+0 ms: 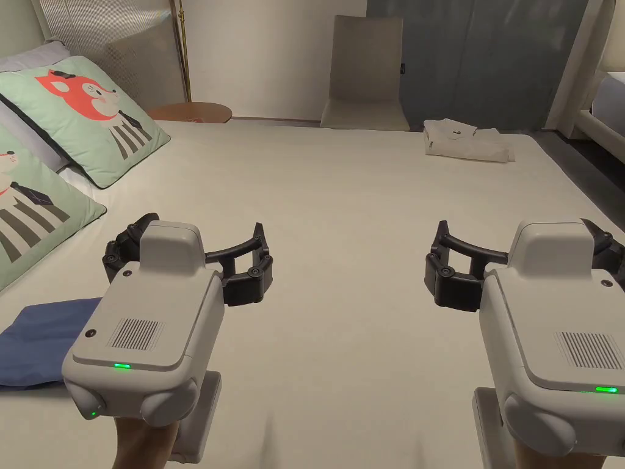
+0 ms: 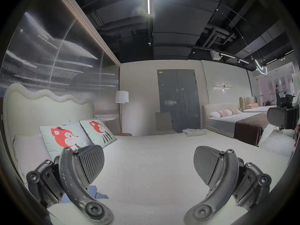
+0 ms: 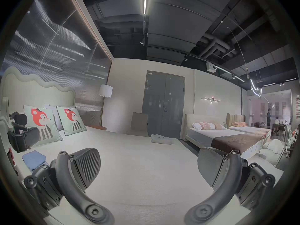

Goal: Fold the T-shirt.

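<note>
A folded white T-shirt (image 1: pixel 467 140) lies at the far right corner of the cream bed (image 1: pixel 342 201); it also shows in the left gripper view (image 2: pixel 194 132) and the right gripper view (image 3: pixel 160 139). A folded blue garment (image 1: pixel 36 348) rests at the bed's near left edge (image 3: pixel 33 159). My left gripper (image 1: pixel 204 231) hovers open over the near bed beside the blue garment, jaws wide apart and holding nothing (image 2: pixel 148 160). My right gripper (image 1: pixel 519 231) hovers open at the same height to the right, also holding nothing (image 3: pixel 148 163).
Two fox-print pillows (image 1: pixel 91 116) lean at the left by the headboard. Past the far edge of the bed stand a beige chair (image 1: pixel 366 79) and a round wooden side table (image 1: pixel 189 112). Another bed (image 3: pixel 227 139) stands across an aisle on the right.
</note>
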Demonstrator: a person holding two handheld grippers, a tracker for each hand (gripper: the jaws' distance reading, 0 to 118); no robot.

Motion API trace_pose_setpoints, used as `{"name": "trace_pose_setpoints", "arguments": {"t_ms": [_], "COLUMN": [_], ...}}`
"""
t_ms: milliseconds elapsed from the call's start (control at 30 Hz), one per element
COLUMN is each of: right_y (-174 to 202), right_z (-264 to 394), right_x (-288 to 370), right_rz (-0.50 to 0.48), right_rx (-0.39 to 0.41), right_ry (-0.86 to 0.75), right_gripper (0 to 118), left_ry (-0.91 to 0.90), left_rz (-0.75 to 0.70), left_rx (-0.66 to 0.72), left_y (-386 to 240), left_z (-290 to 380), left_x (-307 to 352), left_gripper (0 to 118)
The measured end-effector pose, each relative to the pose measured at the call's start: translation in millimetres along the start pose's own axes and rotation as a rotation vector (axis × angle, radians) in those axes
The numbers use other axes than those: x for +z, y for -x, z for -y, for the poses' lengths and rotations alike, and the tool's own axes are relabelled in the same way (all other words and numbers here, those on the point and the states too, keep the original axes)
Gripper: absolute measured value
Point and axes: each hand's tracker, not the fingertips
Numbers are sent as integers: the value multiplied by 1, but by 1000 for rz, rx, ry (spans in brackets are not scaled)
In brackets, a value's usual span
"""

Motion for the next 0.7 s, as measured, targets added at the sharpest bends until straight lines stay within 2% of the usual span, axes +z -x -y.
{"name": "trace_pose_setpoints", "arguments": {"t_ms": [700], "right_y": [3], "right_z": [-1], "right_x": [1], "right_rz": [-3], "right_rx": [6], "right_ry": [0], "right_gripper": [117], "left_ry": [2], "left_rz": [-4], "left_rx": [6], "left_y": [3], "left_z": [0], "left_x": [3], "left_gripper": [110]}}
